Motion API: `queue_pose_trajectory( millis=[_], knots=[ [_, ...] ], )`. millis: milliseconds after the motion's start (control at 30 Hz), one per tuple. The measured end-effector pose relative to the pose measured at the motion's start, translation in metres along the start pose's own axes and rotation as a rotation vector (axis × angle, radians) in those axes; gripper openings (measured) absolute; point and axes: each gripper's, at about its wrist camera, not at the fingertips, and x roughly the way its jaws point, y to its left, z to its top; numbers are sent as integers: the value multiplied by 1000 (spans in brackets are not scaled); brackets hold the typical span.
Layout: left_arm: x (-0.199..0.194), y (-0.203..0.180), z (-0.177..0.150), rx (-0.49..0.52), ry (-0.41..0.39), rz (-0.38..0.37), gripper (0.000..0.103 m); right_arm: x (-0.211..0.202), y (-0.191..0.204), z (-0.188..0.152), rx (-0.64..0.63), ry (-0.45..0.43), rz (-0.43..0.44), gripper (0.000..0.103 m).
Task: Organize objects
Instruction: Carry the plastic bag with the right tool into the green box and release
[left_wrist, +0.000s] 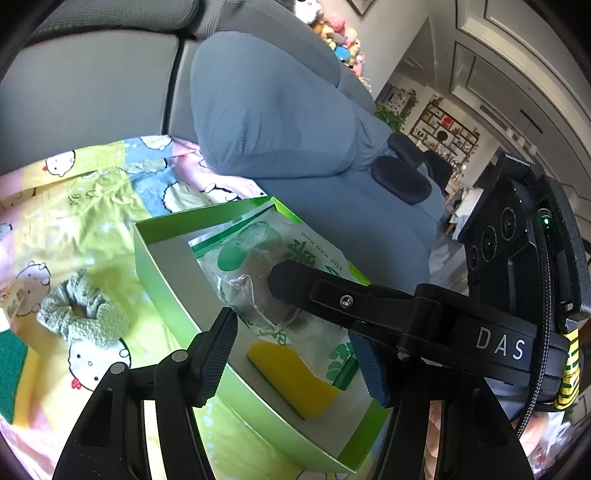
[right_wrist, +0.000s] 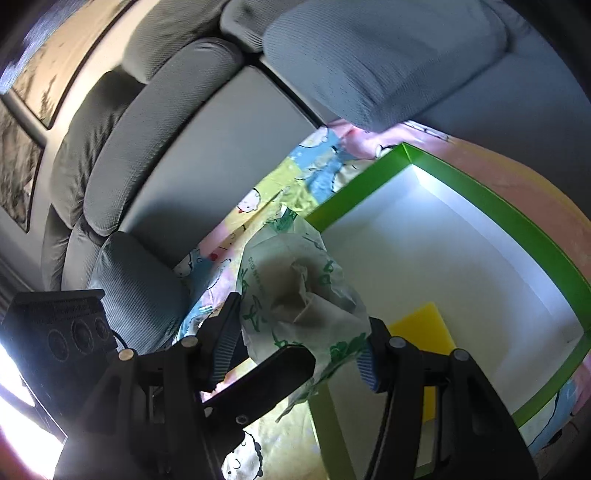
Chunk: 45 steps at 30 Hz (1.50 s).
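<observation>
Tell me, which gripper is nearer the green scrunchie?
Left. The left gripper holds the packet over the green box, just right of the scrunchie; the right gripper grips the same packet from the box's far side.

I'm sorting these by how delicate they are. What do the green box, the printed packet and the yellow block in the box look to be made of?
Green box: thin cardboard, probably; smooth green outside, matte white inside, crisp folded corners.
Printed packet: thin clear plastic film, glossy and crinkled, green print, something brown showing through.
Yellow block: likely sponge or foam; matte, flat, soft-edged, but texture is unclear.
</observation>
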Motion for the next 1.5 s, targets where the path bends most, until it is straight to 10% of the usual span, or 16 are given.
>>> queue_pose_trajectory(
  millis=[1100, 1500],
  knots=[
    [21, 5, -14, 3, 61, 43, 63, 10, -16, -9, 64, 56, -240, 55],
    [12, -1, -12, 40, 84, 64, 63, 2, -20, -14, 24, -82, -272, 57]
  ],
)
